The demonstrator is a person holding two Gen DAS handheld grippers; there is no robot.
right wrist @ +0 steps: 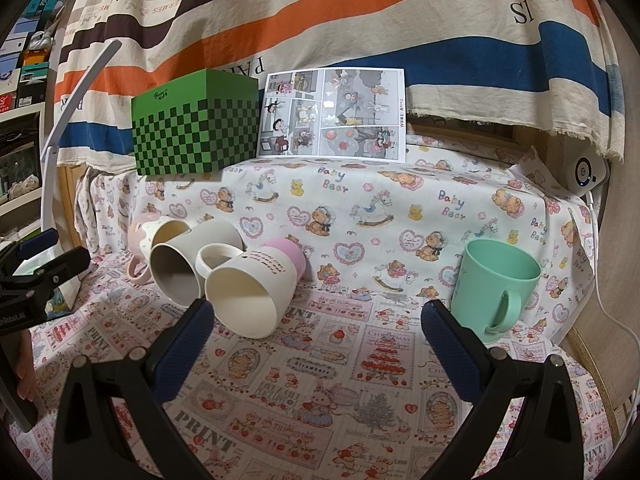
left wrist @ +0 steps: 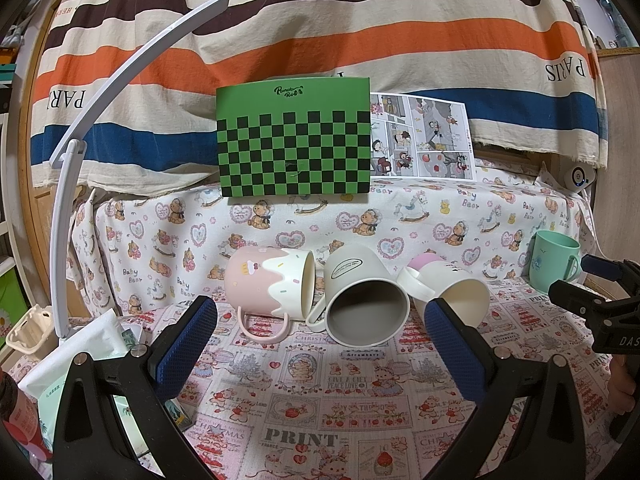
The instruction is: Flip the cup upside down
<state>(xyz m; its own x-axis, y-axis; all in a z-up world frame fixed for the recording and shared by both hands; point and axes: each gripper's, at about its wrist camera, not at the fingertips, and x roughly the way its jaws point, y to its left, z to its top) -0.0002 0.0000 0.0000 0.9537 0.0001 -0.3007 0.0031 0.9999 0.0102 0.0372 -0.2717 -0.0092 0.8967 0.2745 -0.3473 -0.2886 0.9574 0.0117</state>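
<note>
Striped "PARIS"/"HERMES" drape [left wrist: 320, 40] behind "PRINT"/"Strawberry" cloth [left wrist: 304, 436]. Left gripper [left wrist: 320, 332] and right gripper [right wrist: 316, 330] both spread wide, gripping nothing. Beyond, three mugs tipped over; mint cup [right wrist: 494, 280] upright, right. Farther back, "Baby Bear" sheet [right wrist: 332, 180].

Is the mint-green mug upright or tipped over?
Upright. The mint-green mug stands on its base, its open mouth facing up, apart from the three cups lying on their sides.
</note>
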